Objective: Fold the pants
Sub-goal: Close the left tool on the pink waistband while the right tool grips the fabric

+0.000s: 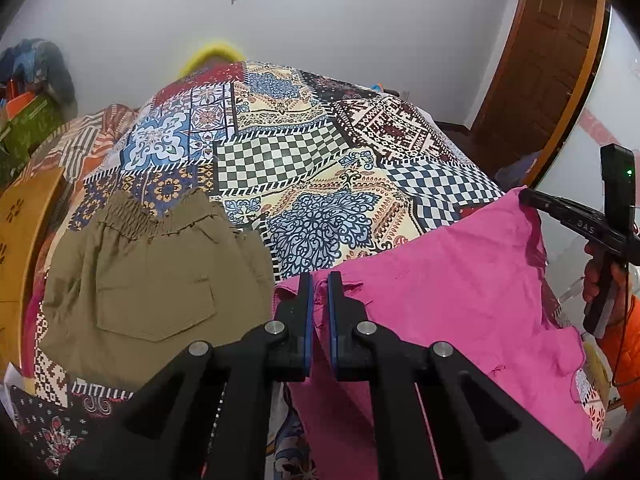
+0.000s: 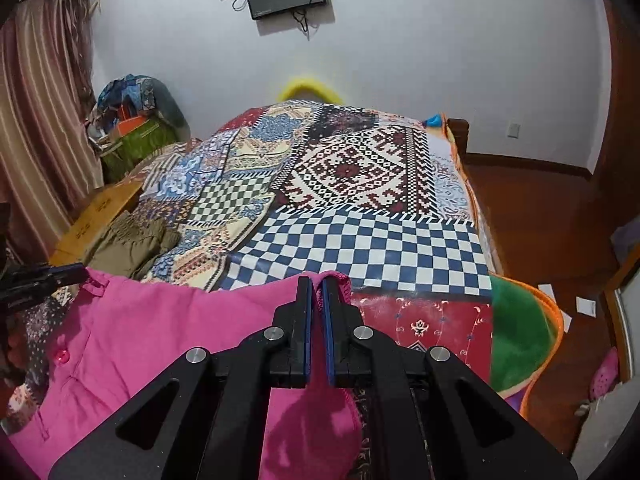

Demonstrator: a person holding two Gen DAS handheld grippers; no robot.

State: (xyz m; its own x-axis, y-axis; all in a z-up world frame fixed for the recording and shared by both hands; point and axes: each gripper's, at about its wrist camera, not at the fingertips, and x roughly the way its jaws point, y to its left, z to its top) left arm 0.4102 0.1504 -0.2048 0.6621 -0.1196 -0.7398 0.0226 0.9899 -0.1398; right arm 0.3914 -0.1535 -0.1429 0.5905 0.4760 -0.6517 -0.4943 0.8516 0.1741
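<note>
The pink pants hang stretched between my two grippers above the near edge of the patchwork bed cover. My left gripper is shut on one corner of the pants' top edge. My right gripper is shut on the other corner of the pink pants. In the left wrist view the right gripper shows at the far right, pinching the fabric. In the right wrist view the left gripper shows at the left edge.
Folded khaki pants lie on the bed at the left, also in the right wrist view. A wooden board is beside them. A green and orange blanket hangs off the bed's right side. A wooden door stands at the right.
</note>
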